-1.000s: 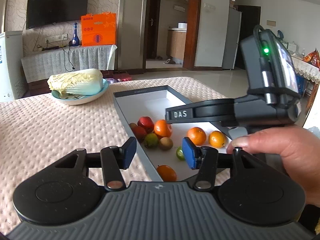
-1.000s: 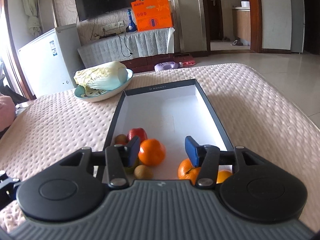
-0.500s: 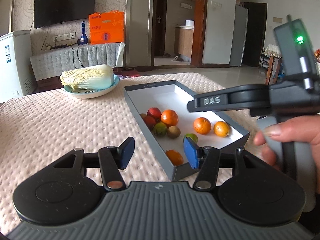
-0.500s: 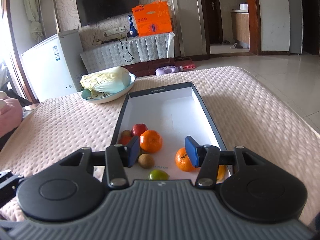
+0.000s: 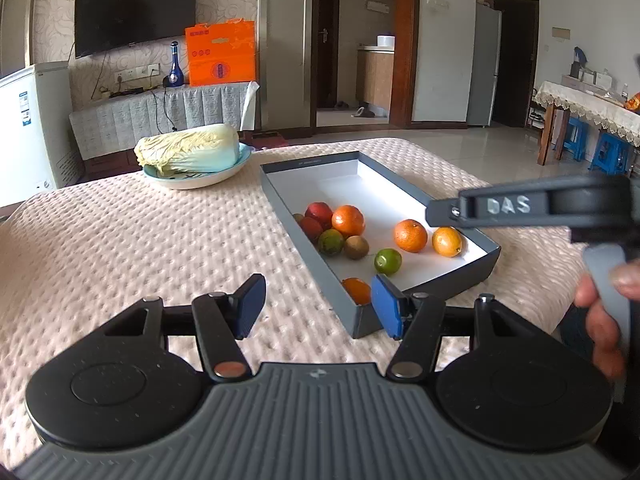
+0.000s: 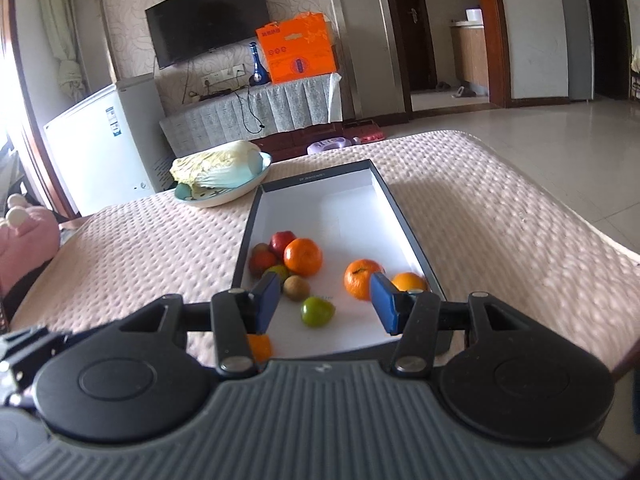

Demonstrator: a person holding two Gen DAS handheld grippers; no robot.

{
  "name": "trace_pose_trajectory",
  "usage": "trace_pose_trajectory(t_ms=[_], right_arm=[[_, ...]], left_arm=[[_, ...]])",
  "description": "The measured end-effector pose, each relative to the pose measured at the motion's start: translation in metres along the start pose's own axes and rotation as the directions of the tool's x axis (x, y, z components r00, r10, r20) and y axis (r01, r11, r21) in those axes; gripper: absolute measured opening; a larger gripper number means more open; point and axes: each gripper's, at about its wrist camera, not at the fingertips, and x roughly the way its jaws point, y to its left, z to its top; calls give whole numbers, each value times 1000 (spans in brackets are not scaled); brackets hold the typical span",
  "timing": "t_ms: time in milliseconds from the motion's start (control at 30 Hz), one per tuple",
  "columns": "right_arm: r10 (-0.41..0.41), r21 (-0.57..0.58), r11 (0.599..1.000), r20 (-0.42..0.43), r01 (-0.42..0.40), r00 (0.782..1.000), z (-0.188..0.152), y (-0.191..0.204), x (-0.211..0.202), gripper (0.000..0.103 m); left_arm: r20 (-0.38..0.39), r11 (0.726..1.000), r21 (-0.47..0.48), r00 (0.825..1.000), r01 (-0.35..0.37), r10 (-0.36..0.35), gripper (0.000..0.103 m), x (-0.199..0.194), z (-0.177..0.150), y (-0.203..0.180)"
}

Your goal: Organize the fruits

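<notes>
Both the left gripper (image 5: 318, 306) and right gripper (image 6: 324, 302), wide open and empty, had been drawn back from the grey shallow cardboard box (image 6: 404, 220) ahead, its 9 or so loose fruits left unsorted.

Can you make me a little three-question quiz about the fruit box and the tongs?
1. True or false: the bright green round lime lies inside the grey shallow box.
2. What sits in the pale blue bowl? A) bananas B) a pale cabbage C) bread
3. Fill in: the left tongs and right tongs are both ____ and hold nothing.

Key: 1 true; 2 B; 3 open.
</notes>
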Motion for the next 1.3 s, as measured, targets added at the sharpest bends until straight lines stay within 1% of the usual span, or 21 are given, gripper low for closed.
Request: trace_pose_trajectory(t_ms=[133, 233, 300, 433, 533, 567, 667, 700, 800, 900, 1100, 1300], right_arm=[[-17, -13, 1000, -8, 17, 1000, -4, 1, -5, 54], [-37, -17, 999, -19, 37, 999, -6, -3, -4, 54], [-42, -23, 999, -25, 41, 999, -8, -4, -4, 54], [-36, -68, 997, -43, 33, 998, -12, -2, -7, 54], [-52, -102, 994, -62, 46, 997, -15, -5, -5, 54], [-62, -102, 993, -67, 55, 996, -16, -9, -5, 54], [-81, -66, 995, -88, 75, 993, -16, -25, -3, 54], [-83, -58, 995, -90, 78, 992, -17, -28, -4, 54], [-76, -58, 996, -92, 71, 993, -18, -30, -6, 54], [-49, -80, 996, -99, 41, 994, -19, -26, -7, 54], [-42, -153, 988, -126, 22, 991, -23, -13, -3, 54], [-35, -147, 989, -146, 13, 989, -23, -13, -3, 55]], left_arm=[[-6, 1000, -18, 1000, 1, -1, 65, -4, -1, 3], [-9, 1000, -12, 1000, -3, 3, 65, -7, -3, 2], [-7, 1000, -3, 1000, -4, 4, 67, -8, -3, 1], [1, 1000, 0, 1000, 2, -2, 70, -11, -3, 3], [9, 1000, 0, 1000, 6, -6, 71, -12, -2, 4], [11, 1000, 2, 1000, 8, -8, 71, -12, -2, 4], [14, 1000, 13, 1000, 17, -18, 77, -12, -2, 2], [15, 1000, 16, 1000, 20, -20, 77, -12, -2, 1], [8, 999, 20, 999, 32, -32, 77, -8, -2, -2], [-3, 999, 36, 999, 35, -35, 77, -3, -4, -6], [-24, 999, 34, 999, 32, -31, 78, 2, -5, -7], [-46, 1000, 23, 999, 19, -18, 78, 7, -6, -4]])
